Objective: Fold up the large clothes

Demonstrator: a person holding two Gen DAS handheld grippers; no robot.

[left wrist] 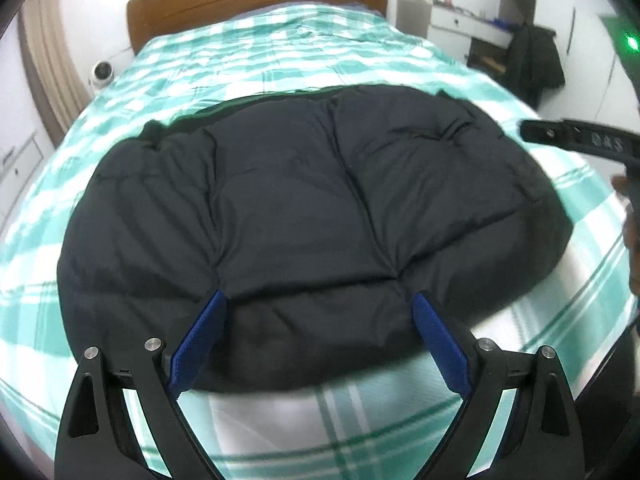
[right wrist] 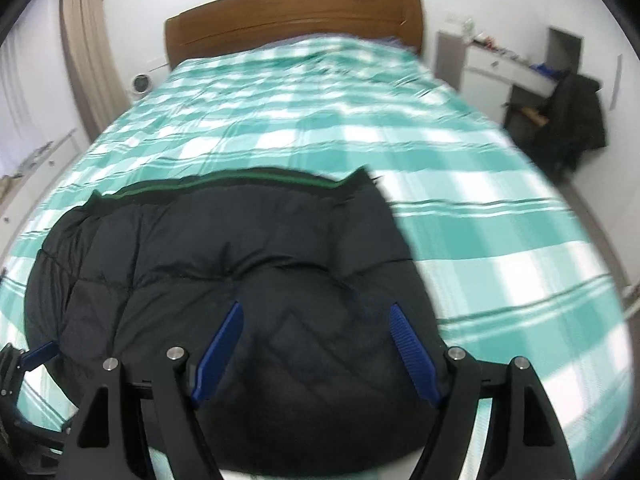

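Note:
A dark navy puffy quilted jacket (left wrist: 312, 200) lies folded in a broad bundle on the green-and-white checked bed (left wrist: 280, 52). My left gripper (left wrist: 318, 300) is open and empty, hovering over the jacket's near edge, with its blue pads (left wrist: 200, 344) spread apart. My right gripper (right wrist: 316, 312) is open and empty above the jacket (right wrist: 248, 264) near its right end. A thin green trim (right wrist: 224, 182) runs along the jacket's far edge. The right gripper's black body (left wrist: 580, 140) shows at the right edge of the left wrist view. The left gripper's blue tip (right wrist: 40, 350) shows at the lower left of the right wrist view.
A brown wooden headboard (right wrist: 296, 16) stands at the far end of the bed. A dark coat (right wrist: 576, 120) hangs by a white desk (right wrist: 508, 68) at the right. A small round white device (left wrist: 102, 72) sits left of the bed. Curtains (right wrist: 84, 40) hang at the left.

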